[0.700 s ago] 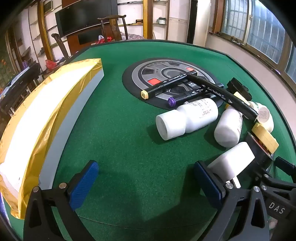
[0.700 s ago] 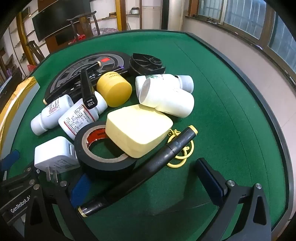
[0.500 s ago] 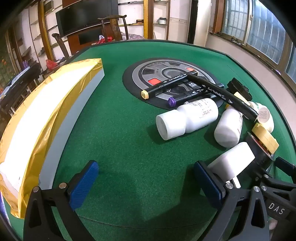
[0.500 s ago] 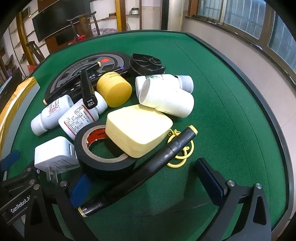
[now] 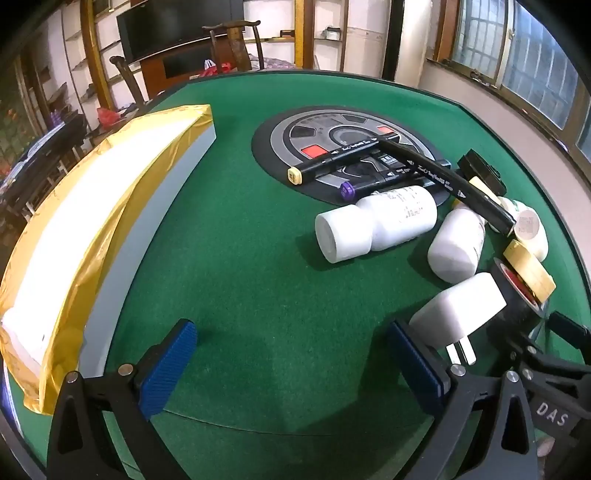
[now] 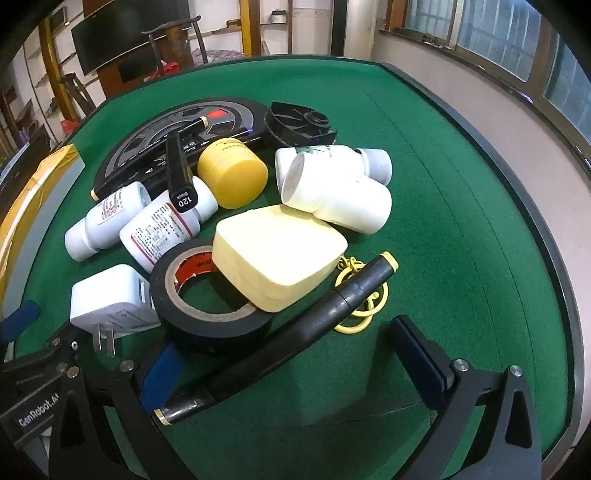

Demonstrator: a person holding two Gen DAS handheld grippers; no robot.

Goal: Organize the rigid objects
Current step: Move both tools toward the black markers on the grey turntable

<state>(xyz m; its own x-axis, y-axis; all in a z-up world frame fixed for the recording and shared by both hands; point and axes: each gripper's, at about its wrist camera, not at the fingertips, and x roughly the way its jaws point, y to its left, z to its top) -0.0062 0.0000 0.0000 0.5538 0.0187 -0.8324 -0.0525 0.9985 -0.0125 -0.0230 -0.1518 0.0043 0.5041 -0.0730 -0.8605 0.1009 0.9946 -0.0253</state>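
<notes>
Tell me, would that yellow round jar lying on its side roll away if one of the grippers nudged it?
Probably a little. The yellow jar lies on its curved side, so a sideways nudge should roll it. It likely won't go far: the black marker and a white pill bottle crowd one side, and the green felt table should slow it. It looks rigid.

Beyond the green felt table (image 5: 240, 280), dark-rimmed along its curved edge: a wooden chair (image 5: 236, 40) with a curved top rail, a dark television screen (image 5: 162, 33) above a brown cabinet (image 5: 177, 70), yellow-framed shelving (image 5: 321, 33) against a pale wall; red bags (image 5: 218, 66) beside the chair, another red bag (image 5: 109, 116) lower at the left. Along the right side, barred windows (image 5: 524, 55) in dark frames above a plain pinkish wall (image 6: 480, 92); at far left, cluttered dark furniture (image 5: 33, 155), too blurred to make out.
</notes>
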